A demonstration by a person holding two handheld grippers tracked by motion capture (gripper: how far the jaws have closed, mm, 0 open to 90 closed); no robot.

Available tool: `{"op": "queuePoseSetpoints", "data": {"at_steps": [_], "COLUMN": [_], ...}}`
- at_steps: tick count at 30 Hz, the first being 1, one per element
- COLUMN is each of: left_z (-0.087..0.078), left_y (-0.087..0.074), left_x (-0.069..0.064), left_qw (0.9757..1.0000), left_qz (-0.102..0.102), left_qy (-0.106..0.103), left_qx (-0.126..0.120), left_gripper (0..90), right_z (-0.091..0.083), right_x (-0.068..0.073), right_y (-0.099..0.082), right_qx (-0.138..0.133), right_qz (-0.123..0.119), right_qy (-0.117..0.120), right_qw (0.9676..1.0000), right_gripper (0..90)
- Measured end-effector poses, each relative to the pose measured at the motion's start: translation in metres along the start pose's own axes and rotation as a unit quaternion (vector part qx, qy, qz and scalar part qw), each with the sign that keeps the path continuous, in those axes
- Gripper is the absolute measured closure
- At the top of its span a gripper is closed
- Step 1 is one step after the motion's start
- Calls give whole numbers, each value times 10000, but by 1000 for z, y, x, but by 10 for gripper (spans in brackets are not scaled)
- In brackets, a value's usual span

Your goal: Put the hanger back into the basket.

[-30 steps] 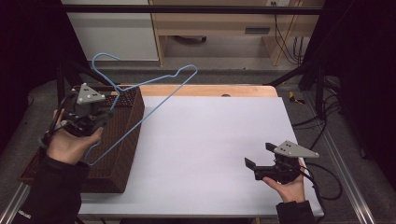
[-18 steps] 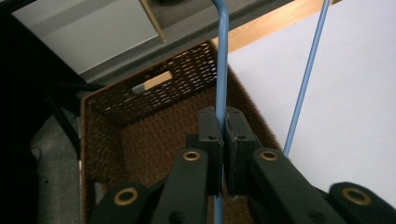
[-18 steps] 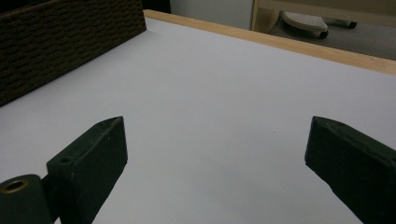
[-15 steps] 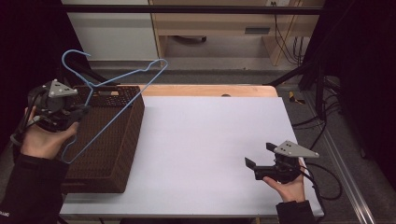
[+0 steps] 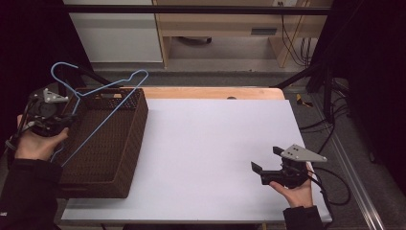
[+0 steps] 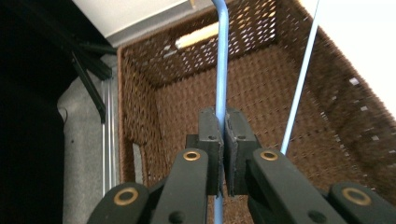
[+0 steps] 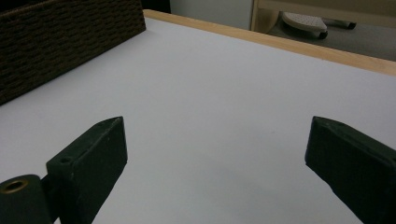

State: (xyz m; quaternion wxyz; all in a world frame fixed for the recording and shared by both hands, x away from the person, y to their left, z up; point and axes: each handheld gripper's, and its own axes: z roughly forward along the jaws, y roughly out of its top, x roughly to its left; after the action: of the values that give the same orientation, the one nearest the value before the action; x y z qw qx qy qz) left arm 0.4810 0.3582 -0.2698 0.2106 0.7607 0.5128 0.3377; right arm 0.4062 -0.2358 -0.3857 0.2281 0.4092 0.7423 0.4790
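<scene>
Hanger (image 5: 98,103) is the whole story here: a blue wire one, pinched in the left gripper (image 5: 67,120) by one of its thin rods, with the frame slanting up and away over the brown wicker basket (image 5: 136,139) at the left end of the surface (image 5: 215,143). From the left gripper view the clamped rod (image 6: 222,60) runs straight ahead out of the clenched jaws, and a second blue rod (image 6: 299,88) angles past just to the side, both hanging above the basket's open inside (image 6: 261,93). So the basket lies right below and ahead of that gripper, and the hanger's long side points roughly toward the far rim (I'd guess it has to tip flatter to sit inside, since it looks about as long as the basket).

Right gripper (image 5: 268,160) is well apart, down at the near right corner, jaws spread wide with nothing between them, just resting over bare white surface (image 7: 224,93).

Hard to make out: the hanger's lower corner near the left hand (image 5: 36,143) gets lost against the dark weave, and I can't tell if it touches the basket.
</scene>
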Motion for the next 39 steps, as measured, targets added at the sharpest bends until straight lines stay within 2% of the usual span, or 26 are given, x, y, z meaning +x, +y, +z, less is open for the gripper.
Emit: {"op": "queuePoseSetpoints", "data": {"at_steps": [7, 12, 19, 23, 24, 31, 34, 38, 39], "left_z": [19, 29, 45, 55, 58, 74, 79, 79, 76], "left_y": [-18, -28, -44, -52, -54, -61, -63, -66, -68], "left_x": [11, 11, 7, 2, 1, -9, -11, -13, -16], "left_qw": [9995, 9990, 9981, 9974, 9973, 9950, 9941, 9940, 9949], "left_qz": [-87, -47, -12, 21, -22, 11, -37, -104, -102], "left_qy": [142, 217, 203, 123, 116, -9, -115, -296, -353], "left_qx": [259, 378, 589, 711, 722, 995, 1079, 1050, 943], "left_gripper": [868, 868, 868, 868, 868, 866, 862, 810, 801], "right_z": [0, 1, 1, 1, 1, 1, 2, 2, 1], "right_x": [0, 0, 0, 1, 1, 0, 0, 0, 0], "right_y": [0, 0, 0, 0, 0, -1, -1, -1, -1], "right_qx": [10, 9, 8, 11, 8, 11, 29, 14, 13], "right_qz": [0, -13, -23, -7, 4, -2, -3, -5, 9], "right_qy": [-5, -9, -18, -28, -21, -31, -35, -34, -31], "right_qw": [10000, 10000, 10000, 10000, 10000, 10000, 10000, 10000, 10000], "right_gripper": [63, 63, 63, 62, 61, 61, 60, 60, 60]}}
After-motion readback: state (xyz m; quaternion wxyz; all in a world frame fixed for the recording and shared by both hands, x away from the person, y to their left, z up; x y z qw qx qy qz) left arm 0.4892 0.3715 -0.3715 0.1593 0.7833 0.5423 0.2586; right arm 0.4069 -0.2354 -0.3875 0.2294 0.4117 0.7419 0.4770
